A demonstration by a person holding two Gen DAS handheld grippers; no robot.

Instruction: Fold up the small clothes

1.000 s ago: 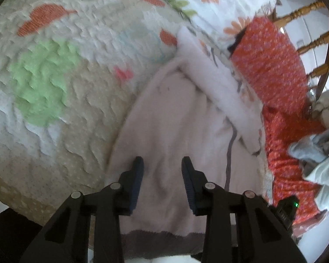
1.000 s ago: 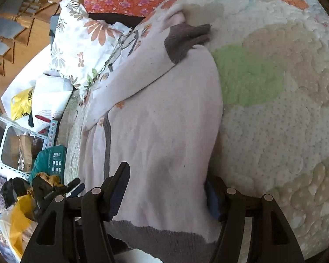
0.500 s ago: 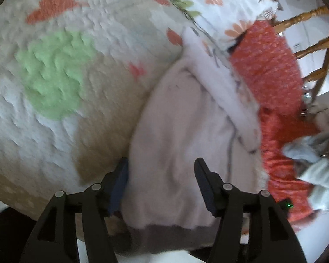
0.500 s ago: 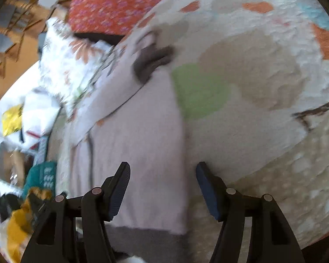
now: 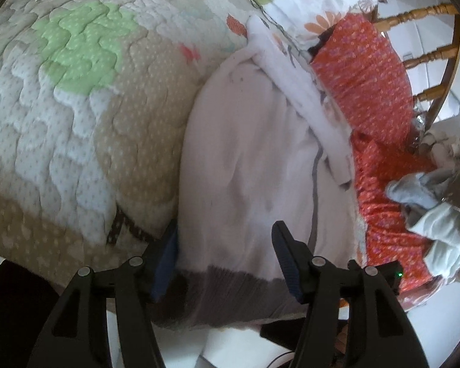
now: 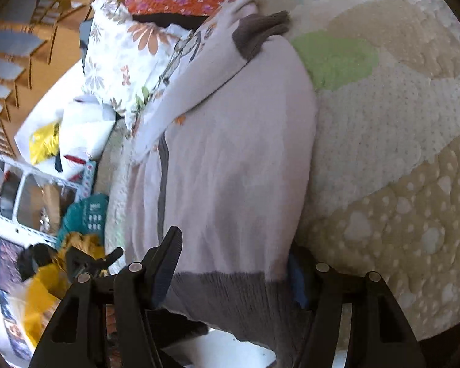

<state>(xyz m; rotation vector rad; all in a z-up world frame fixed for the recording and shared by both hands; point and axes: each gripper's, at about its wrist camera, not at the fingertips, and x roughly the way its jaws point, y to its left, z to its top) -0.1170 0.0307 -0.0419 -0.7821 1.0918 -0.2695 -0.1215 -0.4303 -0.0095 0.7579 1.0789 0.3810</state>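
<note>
A small pale pink sweater (image 5: pixel 245 153) with a grey ribbed hem (image 5: pixel 230 291) lies on a quilted bedspread (image 5: pixel 61 107). It also shows in the right wrist view (image 6: pixel 239 153), its grey cuff (image 6: pixel 260 30) folded across the far end. My left gripper (image 5: pixel 227 245) is open, its jaws straddling the sweater's near edge just above the hem. My right gripper (image 6: pixel 233 257) is open too, straddling the same hem edge (image 6: pixel 230 300), with its right finger partly under the cloth.
A floral pillow (image 6: pixel 122 55) and an orange patterned cloth (image 5: pixel 368 86) lie beside the sweater. A wooden chair (image 5: pixel 429 55) stands at the right. Grey-white clothes (image 5: pixel 438 208) are piled at the right edge. Clutter and a yellow bag (image 6: pixel 43 291) lie on the floor.
Both grippers have opened wider and slid down to the sweater's hem end. The left jaws now straddle the cloth edge; the right wrist view swung away and back.
</note>
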